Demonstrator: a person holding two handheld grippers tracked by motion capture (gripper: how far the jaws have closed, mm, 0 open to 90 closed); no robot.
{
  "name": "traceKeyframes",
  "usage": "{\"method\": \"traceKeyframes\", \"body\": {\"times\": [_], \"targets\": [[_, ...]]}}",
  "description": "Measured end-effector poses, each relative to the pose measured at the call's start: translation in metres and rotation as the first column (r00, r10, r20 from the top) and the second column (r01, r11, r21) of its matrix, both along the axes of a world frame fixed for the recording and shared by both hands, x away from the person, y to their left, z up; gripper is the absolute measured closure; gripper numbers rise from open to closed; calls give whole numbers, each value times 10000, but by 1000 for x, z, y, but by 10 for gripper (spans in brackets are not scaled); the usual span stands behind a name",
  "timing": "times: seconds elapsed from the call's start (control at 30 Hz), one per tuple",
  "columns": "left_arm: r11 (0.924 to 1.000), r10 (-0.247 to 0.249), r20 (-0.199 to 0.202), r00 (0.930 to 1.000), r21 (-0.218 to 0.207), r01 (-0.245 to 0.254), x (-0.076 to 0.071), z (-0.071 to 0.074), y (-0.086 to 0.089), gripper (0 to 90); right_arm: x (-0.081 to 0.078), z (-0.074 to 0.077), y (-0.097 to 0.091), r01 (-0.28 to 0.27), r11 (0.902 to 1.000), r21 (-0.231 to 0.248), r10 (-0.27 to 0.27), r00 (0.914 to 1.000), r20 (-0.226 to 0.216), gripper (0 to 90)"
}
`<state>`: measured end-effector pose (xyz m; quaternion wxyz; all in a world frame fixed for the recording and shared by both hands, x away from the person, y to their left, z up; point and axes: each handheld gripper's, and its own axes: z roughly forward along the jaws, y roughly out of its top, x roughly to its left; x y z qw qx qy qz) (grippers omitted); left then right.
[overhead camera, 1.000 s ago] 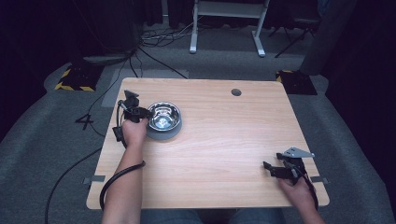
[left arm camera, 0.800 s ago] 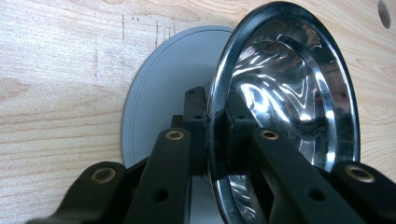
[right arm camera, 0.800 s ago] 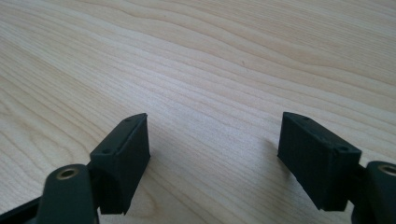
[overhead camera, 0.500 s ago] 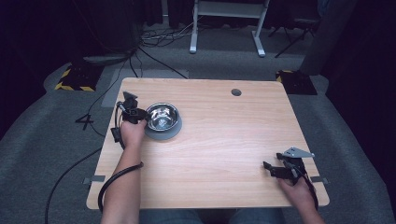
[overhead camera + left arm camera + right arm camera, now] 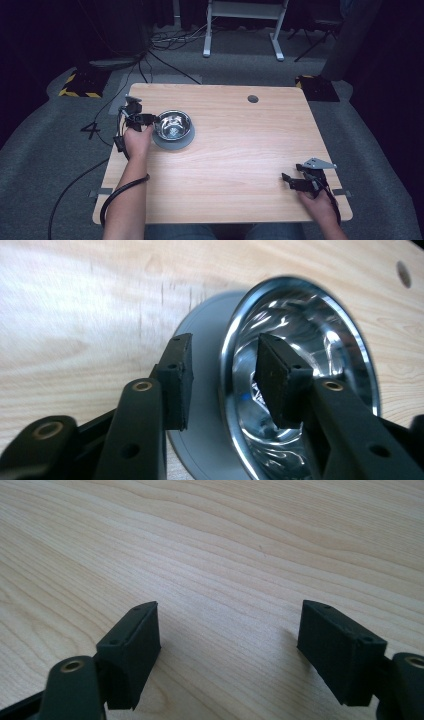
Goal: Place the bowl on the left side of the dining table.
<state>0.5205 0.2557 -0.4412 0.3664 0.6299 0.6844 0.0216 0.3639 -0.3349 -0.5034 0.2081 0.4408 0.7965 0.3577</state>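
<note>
In the high view, a shiny round steel bowl [image 5: 173, 125] sits on a flat grey round base [image 5: 172, 143] at the far left of the light wooden table [image 5: 235, 155]. The left gripper [image 5: 154, 119] is at the bowl's left rim, borne by the person's left hand [image 5: 137, 141]. The right gripper [image 5: 286, 178] rests near the table's near right corner, well apart from the bowl, with its jaws spread.

In the left gripper view, the left gripper [image 5: 222, 382] straddles the steel bowl's [image 5: 320, 335] rim: one pad stands outside over the grey base [image 5: 205, 340], the other inside the bowl. The jaws have just been opening, and a gap shows between each pad and the rim, so the bowl is not pinched.

In the right gripper view, the right gripper [image 5: 227, 652] has its jaws wide apart over bare wooden table [image 5: 225, 540], with nothing between them.
</note>
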Motion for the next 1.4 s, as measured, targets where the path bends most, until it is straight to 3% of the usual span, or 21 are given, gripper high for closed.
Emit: {"method": "traceKeyframes", "body": {"times": [0.17, 0.3, 0.33, 0.43, 0.47, 0.5, 0.53, 0.6, 0.8, 0.87, 1.03, 1.17, 1.2, 1.23, 1.3, 1.37, 1.4], "targets": [[9995, -97, 1106, 9938, 320, 62, -12, 22, -6, 566, 0, 0, 0, 0, 10000, 2, 0, 10000, -2, 249], [9968, -432, 1565, 9867, 734, 320, -19, 33, -9, 548, 0, 0, 0, 0, 10000, 0, 0, 10000, -2, 249], [9933, -741, 1856, 9798, 1016, 558, -25, 41, -12, 545, 0, 0, 0, 2, 10000, 2, -2, 10000, -2, 249], [9888, -997, 2057, 9735, 1293, 740, -31, 47, -17, 545, 0, 0, 0, 1, 10000, 2, -1, 10000, -3, 249], [9880, -1104, 2170, 9699, 1296, 835, -35, 50, -19, 542, 0, 0, 0, 3, 10000, 4, -3, 10000, -4, 249], [9845, -1392, 2387, 9611, 1381, 1082, -41, 56, -21, 539, 0, 0, 0, 1, 10000, 3, -1, 10000, -4, 249], [9845, -1392, 2387, 9611, 1381, 1082, -41, 56, -21, 537, 0, 0, 0, 3, 10000, 2, -3, 10000, -5, 249], [9819, -1645, 2691, 9490, 1363, 1316, -53, 62, -25, 536, 0, 0, 0, 3, 10000, 3, -3, 10000, -5, 249], [9707, -2285, 2855, 9307, 1399, 1954, -72, 72, -30, 524, 0, 0, 0, 0, 10000, 4, 0, 10000, -4, 249], [9696, -2354, 2866, 9287, 1356, 2039, -75, 73, -31, 518, 0, 0, 0, 3, 10000, 6, -3, 10000, -4, 249], [9616, -2692, 3155, 9099, 1403, 2359, -98, 82, -27, 515, 0, 0, 0, 0, 10000, 5, 0, 10000, -5, 249], [9562, -2854, 3145, 9053, 1568, 2470, -113, 83, -28, 509, 0, 0, 0, -1, 10000, 7, 1, 10000, -5, 250], [9498, -3003, 3103, 9020, 1842, 2529, -121, 82, -28, 509, 0, 0, 0, -2, 10000, 7, 2, 10000, -7, 250], [9478, -3042, 3064, 9020, 1926, 2542, -126, 83, -27, 508, 0, 0, 0, -3, 10000, 5, 3, 10000, -6, 250], [9419, -3195, 3118, 8948, 2080, 2638, -134, 83, -25, 509, 0, 0, 0, -2, 10000, 6, 2, 10000, -4, 250], [9431, -3180, 3132, 8949, 2016, 2645, -141, 82, -24, 509, 0, 0, 0, -9, 10000, 11, 9, 10000, -6, 251], [9388, -3304, 3073, 8924, 2045, 2771, -145, 83, -23, 508, 0, 0, 0, -15, 10000, 16, 15, 10000, -9, 251]]}}
